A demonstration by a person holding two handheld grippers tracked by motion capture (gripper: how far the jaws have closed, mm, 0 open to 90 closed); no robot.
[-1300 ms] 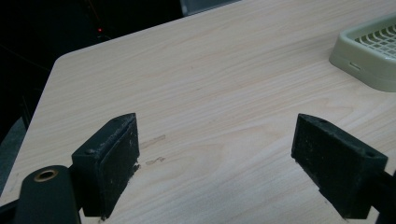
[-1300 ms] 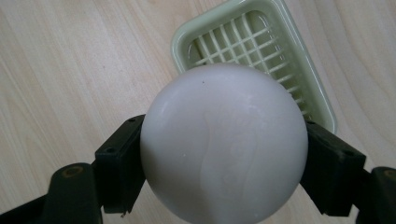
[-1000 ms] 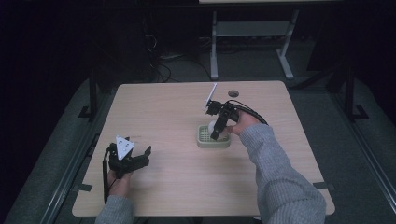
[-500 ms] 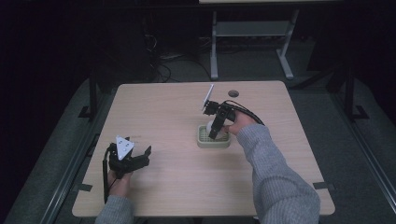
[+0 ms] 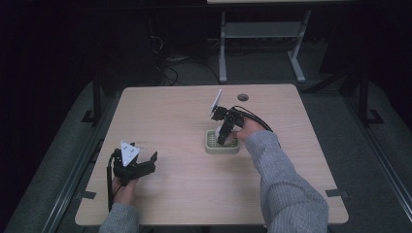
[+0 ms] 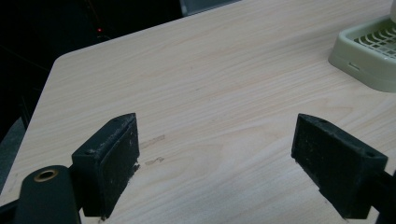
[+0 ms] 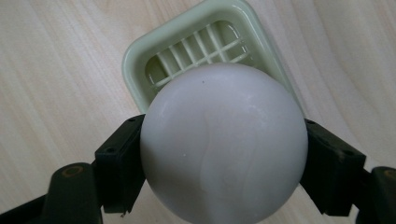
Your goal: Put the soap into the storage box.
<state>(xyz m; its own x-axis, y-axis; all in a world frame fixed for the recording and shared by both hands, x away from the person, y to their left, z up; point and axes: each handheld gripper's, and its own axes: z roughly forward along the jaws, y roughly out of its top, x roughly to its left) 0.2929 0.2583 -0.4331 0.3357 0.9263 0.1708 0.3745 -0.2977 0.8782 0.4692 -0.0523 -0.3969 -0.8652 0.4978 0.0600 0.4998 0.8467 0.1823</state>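
**White ball held right over the green tray**

The wooden table [image 5: 184, 189] takes up the middle of the high view, bare except for one small thing a little right of centre: a pale green slatted tray [image 5: 212, 145], like a soap dish. In the right gripper view the tray [image 7: 140, 56] sits in the upper half of the frame, its grid floor showing in the upper centre, and a smooth white ball [image 7: 224, 144] fills the lower centre in front of it. The right gripper [image 7: 224, 163] is clamped on that ball, one black jaw pressed to each side. So the ball lies straight along the line from the gripper to the tray, covering the nearer part of the well; whether it already touches the grid I cannot tell. To my eye, what remains is a short lowering and letting go, and nothing stands in the way.

The left gripper [image 5: 138, 165] rests at the lower left of the high view, well apart from the tray, with its jaws spread wide and nothing between them. In its own view the tray [image 6: 369, 56] sits at the upper right corner. The right hand is clearly the nearer one.
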